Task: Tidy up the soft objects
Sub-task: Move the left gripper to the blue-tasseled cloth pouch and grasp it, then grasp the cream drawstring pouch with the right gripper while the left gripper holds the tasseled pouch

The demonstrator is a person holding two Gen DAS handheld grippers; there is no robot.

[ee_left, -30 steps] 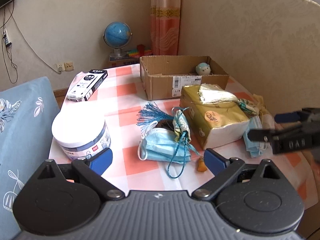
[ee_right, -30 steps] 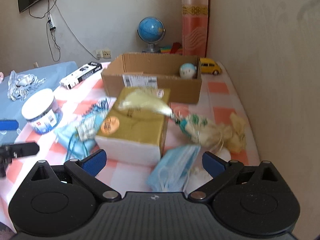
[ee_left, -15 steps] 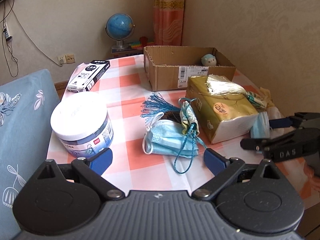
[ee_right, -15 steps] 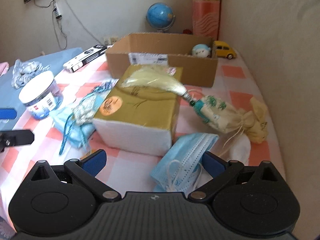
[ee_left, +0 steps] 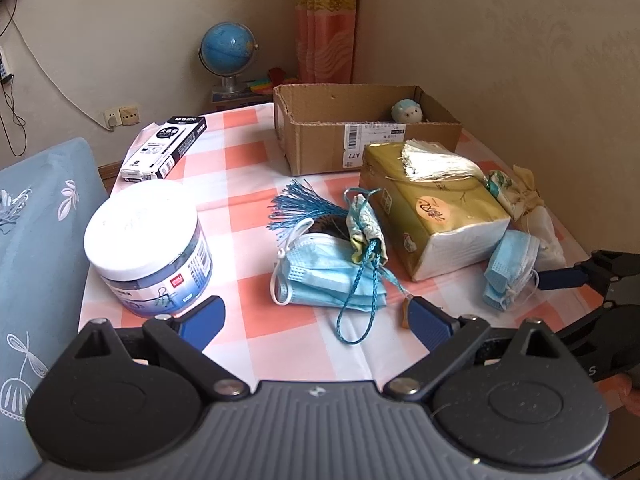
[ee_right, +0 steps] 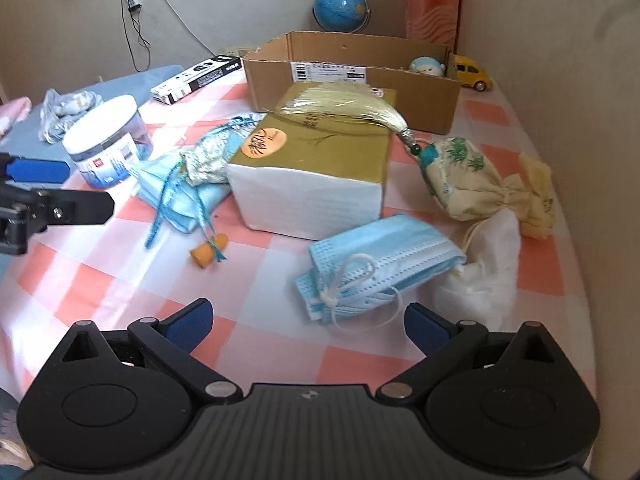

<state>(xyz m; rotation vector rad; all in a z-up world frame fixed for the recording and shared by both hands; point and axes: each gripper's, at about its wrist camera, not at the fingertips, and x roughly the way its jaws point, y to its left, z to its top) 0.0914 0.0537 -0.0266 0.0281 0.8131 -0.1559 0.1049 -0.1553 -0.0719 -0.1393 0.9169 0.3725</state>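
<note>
The right hand-held gripper hangs low over the tabletop with its blue fingers spread wide apart and nothing between them. Just beyond its tips lies a bundle of folded blue face masks, tied with its own white ear loops. Taking the gold tissue pack as the landmark, this bundle sits just in front of the pack's white end. A white drawstring pouch touches the bundle on the side away from the pack, and a cream sachet with green leaf print lies beside the pack's right edge, its pale tassel draped over the pack's top. The cardboard box stands behind the pack and holds a small round plush toy.

The left hand-held gripper is also open and empty. A second blue mask stack lies on the pack's other side, under a small patterned pouch with a blue cord.

The mask bundle looks light, limp and easily squashed. It will likely fold or sag when lifted, and loose loops may snag. A pinch across the thick middle of the stack, near the knot, seems the safest hold, since the edges would let single masks slide out. The box is probably the place for these soft things
</note>
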